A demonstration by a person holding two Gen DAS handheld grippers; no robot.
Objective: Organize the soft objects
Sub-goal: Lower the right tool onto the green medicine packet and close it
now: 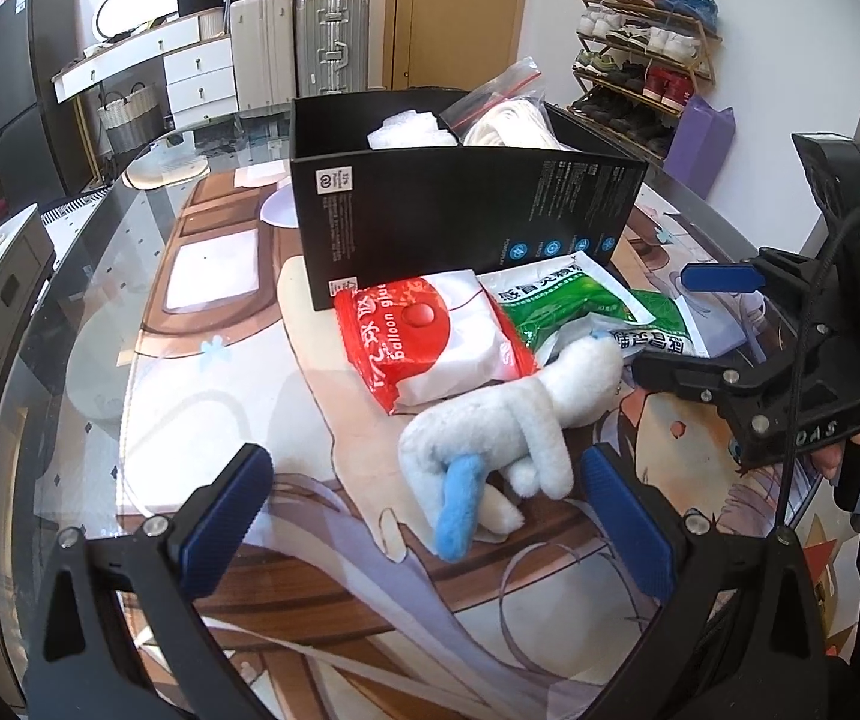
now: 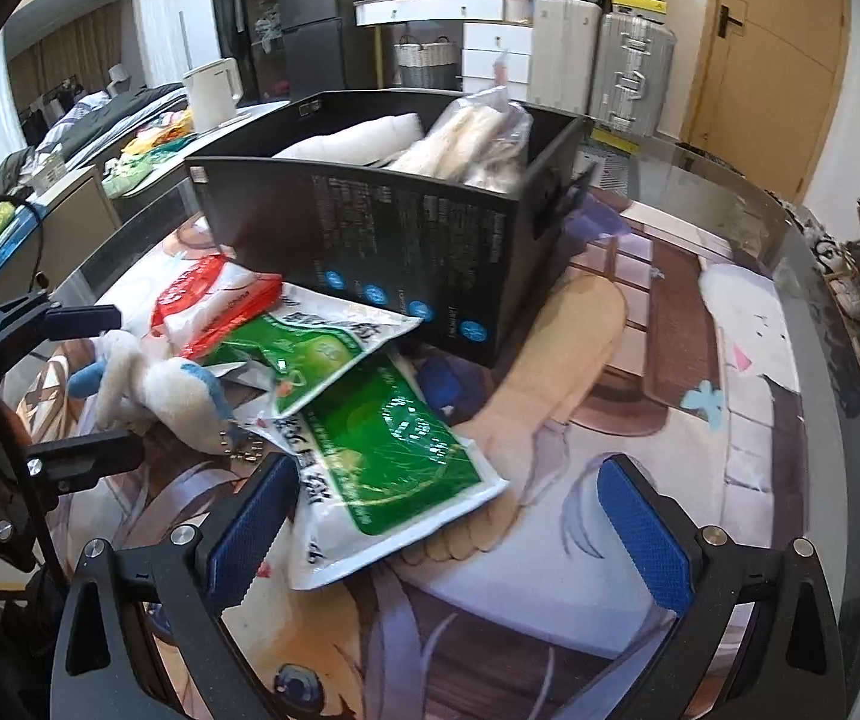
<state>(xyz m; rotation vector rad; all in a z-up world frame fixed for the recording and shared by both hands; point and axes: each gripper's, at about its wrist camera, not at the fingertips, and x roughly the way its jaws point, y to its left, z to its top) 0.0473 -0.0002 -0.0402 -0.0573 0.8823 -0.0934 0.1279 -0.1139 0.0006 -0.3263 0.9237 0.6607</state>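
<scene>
A white and blue plush toy (image 1: pixel 490 438) lies on the table mat, between the tips of my open left gripper (image 1: pixel 423 492), nearer the right finger. Behind it lie a red and white "balloon glue" packet (image 1: pixel 430 342) and green and white packets (image 1: pixel 580 306). A black box (image 1: pixel 466 216) stands behind them with a white soft item (image 1: pixel 405 132) and a clear bag of white stuff (image 1: pixel 508 120) inside. My right gripper (image 2: pixel 448 510) is open and empty, its left finger beside a green packet (image 2: pixel 381 456). The plush (image 2: pixel 153 384) also shows at the left of the right wrist view.
The round glass table (image 2: pixel 838 360) carries a printed cartoon mat (image 2: pixel 640 420). My right gripper (image 1: pixel 724 324) shows at the right of the left wrist view. Suitcases (image 1: pixel 327 42), a white dresser (image 1: pixel 189 72) and a shoe rack (image 1: pixel 646 60) stand beyond the table.
</scene>
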